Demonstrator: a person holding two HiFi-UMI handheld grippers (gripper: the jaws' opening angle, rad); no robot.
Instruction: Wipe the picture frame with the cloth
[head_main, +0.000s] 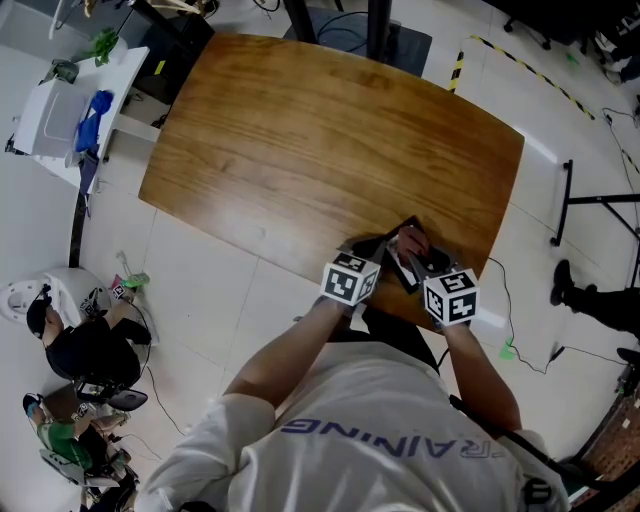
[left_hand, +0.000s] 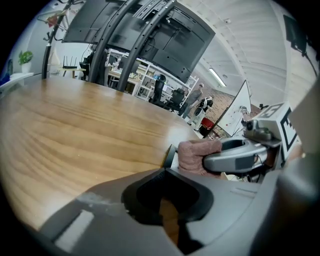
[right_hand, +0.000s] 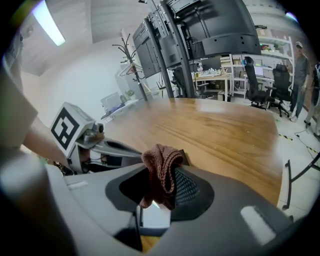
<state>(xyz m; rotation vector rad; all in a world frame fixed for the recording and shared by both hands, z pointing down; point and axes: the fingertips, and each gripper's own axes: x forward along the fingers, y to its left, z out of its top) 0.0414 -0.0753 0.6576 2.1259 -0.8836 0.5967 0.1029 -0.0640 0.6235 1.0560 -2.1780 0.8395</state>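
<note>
The black picture frame (head_main: 378, 248) is at the near edge of the wooden table (head_main: 300, 150), tilted up off the wood. My left gripper (head_main: 368, 258) is shut on its near side; only a dark corner of the frame (left_hand: 169, 156) shows past the gripper body in the left gripper view. A pinkish-brown cloth (head_main: 412, 240) is bunched in my right gripper (head_main: 418, 255), which is shut on it and holds it against the frame. In the right gripper view the cloth (right_hand: 161, 172) hangs between the jaws over the frame's pale pane (right_hand: 152, 217). The cloth (left_hand: 197, 156) also shows beside the right gripper (left_hand: 235, 159).
The table's near edge runs just under both grippers. A white cabinet (head_main: 60, 120) stands at the far left, and a person (head_main: 85, 345) crouches on the floor at the left. A black stand (head_main: 590, 200) and cables lie on the floor at the right.
</note>
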